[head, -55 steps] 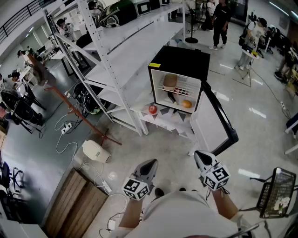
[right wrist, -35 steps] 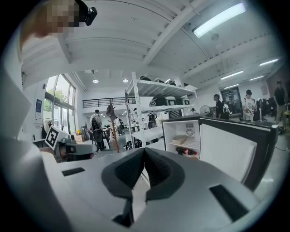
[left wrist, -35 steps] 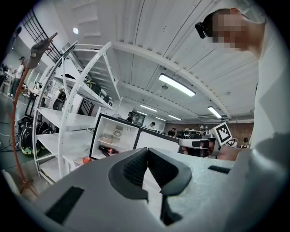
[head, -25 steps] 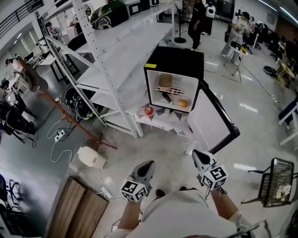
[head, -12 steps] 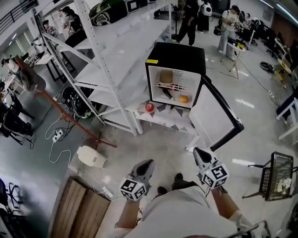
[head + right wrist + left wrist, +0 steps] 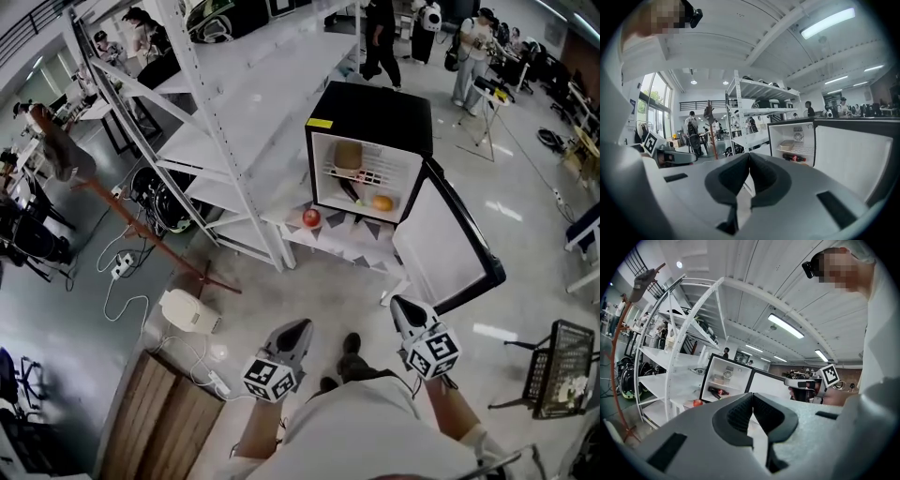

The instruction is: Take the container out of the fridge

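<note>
In the head view the small black fridge with a white inside point(image 6: 368, 112) stands on a low white table point(image 6: 328, 246), its door point(image 6: 441, 246) swung wide. It is well ahead of the person. The tan, boxy container point(image 6: 348, 157) sits on the upper wire shelf, above a dark bottle point(image 6: 349, 191) and an orange fruit point(image 6: 382, 202). A red apple point(image 6: 311, 218) lies outside on the table. The left gripper point(image 6: 302, 328) and right gripper point(image 6: 401, 305) are held low by the body, so I judge the step to be the approach. The next move calls for closing the gap, parting the jaws and reaching onto that upper shelf. A yellow sticker point(image 6: 318, 123) on the fridge top is too small to read. In the left gripper view the jaws meet on nothing, with the container far beyond them. The right gripper view shows the same closed, empty jaws, and the lettering on the bottle's red label cannot be made out.
</note>
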### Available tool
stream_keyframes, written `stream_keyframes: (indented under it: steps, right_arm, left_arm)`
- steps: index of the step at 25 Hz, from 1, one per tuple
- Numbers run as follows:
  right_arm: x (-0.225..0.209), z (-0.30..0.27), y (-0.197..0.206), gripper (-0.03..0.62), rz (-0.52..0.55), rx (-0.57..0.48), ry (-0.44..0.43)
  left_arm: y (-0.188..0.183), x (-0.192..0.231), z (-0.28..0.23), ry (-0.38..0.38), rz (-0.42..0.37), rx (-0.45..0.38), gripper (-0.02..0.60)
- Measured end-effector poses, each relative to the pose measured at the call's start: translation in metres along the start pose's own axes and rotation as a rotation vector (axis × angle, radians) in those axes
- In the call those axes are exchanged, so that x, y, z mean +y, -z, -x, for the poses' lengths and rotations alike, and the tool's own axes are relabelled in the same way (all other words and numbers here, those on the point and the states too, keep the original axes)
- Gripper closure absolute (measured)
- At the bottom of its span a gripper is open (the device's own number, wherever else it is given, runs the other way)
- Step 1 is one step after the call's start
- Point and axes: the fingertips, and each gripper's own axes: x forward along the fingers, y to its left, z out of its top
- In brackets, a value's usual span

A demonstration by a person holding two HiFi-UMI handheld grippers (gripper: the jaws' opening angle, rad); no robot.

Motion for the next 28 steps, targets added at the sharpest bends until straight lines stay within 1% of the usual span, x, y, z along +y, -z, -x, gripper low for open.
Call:
stream_keyframes:
  steps: [4,13,21,28]
  right_arm:
    - [-0.018,-0.027,-0.004,0.586,-0.004,0.006,-0.016]
    - [-0.076,-0.095,-0.019,0.588,-0.021,0.02,-0.033]
    - [-0.117,-0.14,-0.032,0.588,-0.021,0.01,-0.085]
    - [-0.145,-0.16,-0.029,0.588,-0.041,0.026,-0.099]
  left_arm:
    - [-0.01,0.018,-0.022,-0.016,-0.007,0.005,0.577]
    - [-0.033,0.056,-0.09,-0.03,-0.017,0.026,0.577]
    - [-0.048,0.073,-0.14,-0.074,-0.037,0.034,0.577]
    - [-0.055,0.08,-0.173,-0.094,-0.049,0.036,0.577]
